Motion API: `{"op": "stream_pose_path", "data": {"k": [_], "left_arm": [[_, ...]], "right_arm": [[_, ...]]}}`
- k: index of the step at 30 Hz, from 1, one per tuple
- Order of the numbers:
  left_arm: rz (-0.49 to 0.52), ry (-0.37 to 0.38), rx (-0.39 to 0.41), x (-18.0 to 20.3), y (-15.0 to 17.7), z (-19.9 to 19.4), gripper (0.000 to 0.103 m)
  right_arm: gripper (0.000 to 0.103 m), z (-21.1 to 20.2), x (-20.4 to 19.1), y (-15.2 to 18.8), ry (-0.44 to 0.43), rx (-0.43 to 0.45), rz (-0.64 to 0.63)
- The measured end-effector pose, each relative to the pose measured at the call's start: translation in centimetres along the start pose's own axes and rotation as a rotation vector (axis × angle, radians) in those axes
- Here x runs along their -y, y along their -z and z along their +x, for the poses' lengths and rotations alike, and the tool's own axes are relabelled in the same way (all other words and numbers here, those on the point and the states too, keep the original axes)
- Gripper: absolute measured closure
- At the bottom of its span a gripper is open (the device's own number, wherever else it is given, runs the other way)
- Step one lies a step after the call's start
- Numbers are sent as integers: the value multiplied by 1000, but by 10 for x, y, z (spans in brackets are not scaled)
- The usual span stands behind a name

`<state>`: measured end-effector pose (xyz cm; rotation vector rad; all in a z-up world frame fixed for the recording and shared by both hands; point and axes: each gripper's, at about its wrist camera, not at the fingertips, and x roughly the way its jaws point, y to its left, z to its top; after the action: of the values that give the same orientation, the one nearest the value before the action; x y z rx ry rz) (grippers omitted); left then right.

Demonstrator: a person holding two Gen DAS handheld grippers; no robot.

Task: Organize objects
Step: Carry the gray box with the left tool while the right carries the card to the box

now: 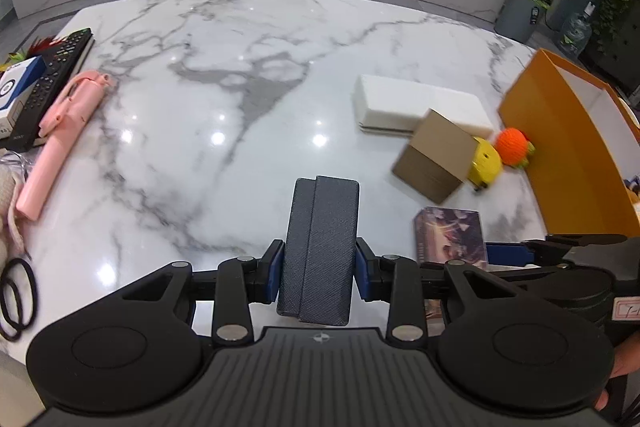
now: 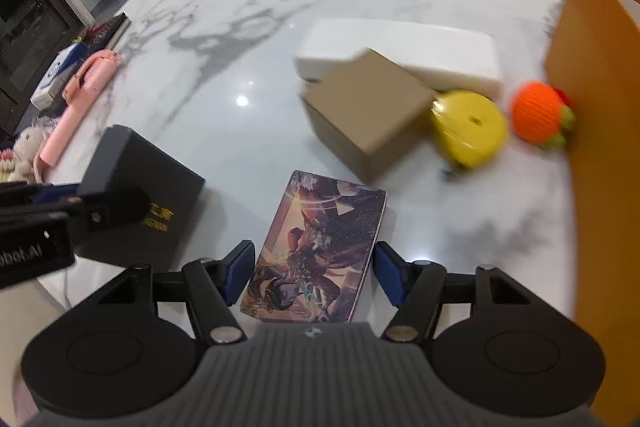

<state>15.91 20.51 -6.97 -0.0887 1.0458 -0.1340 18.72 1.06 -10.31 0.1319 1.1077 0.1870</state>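
Note:
My left gripper (image 1: 320, 269) is shut on a dark grey textured box (image 1: 322, 247), its blue pads pressing both long sides just above the marble table (image 1: 240, 75). In the right wrist view the same box (image 2: 140, 187) looks black with gold lettering, at the left. An illustrated card box (image 2: 316, 247) lies flat on the table between the jaws of my right gripper (image 2: 314, 267). A narrow gap shows on each side of it, so the pads (image 2: 240, 267) stand off it. The card box (image 1: 450, 235) also lies at the lower right in the left wrist view.
A tall orange bin (image 1: 568, 139) stands at the right. Near it are a brown carton (image 2: 364, 111), a yellow round object (image 2: 468, 131), an orange knitted toy (image 2: 538, 113) and a white foam block (image 2: 400, 51). At the left lie a pink stick (image 1: 60, 135), a remote (image 1: 52, 79) and hair ties (image 1: 16, 295).

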Motion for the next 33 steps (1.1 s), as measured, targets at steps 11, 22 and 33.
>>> {"op": "stream_pose_path", "data": {"k": [11, 22, 33], "left_arm": [[-9, -14, -9, 29, 13, -11, 63], [-15, 15, 66, 55, 7, -54, 63], [96, 189, 218, 142, -35, -106, 63]], "right_arm": [[36, -9, 23, 10, -3, 12, 22], [39, -52, 40, 11, -98, 95, 10], [39, -183, 96, 8, -150, 329, 14]]}}
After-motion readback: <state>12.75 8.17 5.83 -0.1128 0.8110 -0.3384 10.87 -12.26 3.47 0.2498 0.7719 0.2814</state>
